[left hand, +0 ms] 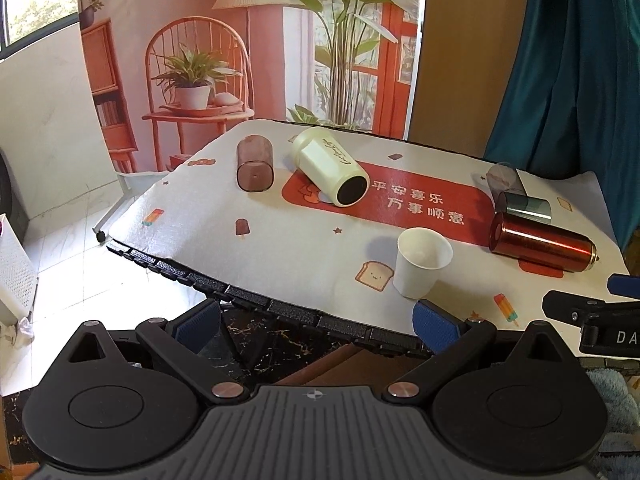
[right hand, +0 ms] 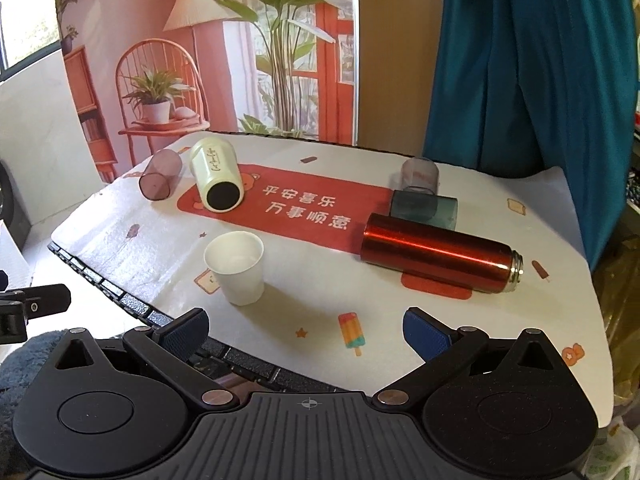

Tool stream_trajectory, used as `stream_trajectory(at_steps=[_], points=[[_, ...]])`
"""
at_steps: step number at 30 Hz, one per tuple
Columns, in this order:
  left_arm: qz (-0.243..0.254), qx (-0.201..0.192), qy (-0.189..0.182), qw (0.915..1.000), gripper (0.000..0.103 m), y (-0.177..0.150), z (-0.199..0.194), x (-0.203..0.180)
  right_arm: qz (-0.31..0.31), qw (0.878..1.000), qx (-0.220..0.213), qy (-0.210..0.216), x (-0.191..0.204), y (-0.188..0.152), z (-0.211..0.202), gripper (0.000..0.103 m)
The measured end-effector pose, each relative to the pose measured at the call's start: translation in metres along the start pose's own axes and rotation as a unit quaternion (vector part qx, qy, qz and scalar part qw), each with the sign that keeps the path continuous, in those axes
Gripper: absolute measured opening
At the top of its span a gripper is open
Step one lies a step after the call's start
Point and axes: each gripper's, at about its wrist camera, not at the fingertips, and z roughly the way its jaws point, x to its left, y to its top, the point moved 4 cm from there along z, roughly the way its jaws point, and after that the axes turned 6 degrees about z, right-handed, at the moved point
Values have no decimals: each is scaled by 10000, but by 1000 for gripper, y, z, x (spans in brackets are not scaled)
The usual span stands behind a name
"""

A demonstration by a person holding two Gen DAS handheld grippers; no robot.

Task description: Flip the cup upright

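Both grippers, left (left hand: 316, 326) and right (right hand: 306, 332), hang at the lower frame edge with jaws spread wide, holding nothing. Just beyond, mid-frame, the white paper cup (right hand: 236, 270) stands upright on the worktop (right hand: 520, 320); the red flask (right hand: 436, 258) lies at right

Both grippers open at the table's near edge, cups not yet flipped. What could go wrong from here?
The red flask lies on its side and may roll if nudged. The white paper cup already stands, light, near the edge; a reaching left gripper could topple it. The cream cup looks wide for the jaws.
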Motion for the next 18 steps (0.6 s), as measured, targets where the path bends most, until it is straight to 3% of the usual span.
stream_trajectory(at_steps=[18], points=[[-4, 0, 32, 10000, 103, -3, -3, 2, -21, 10000, 0, -12, 0, -1, 1, 103]])
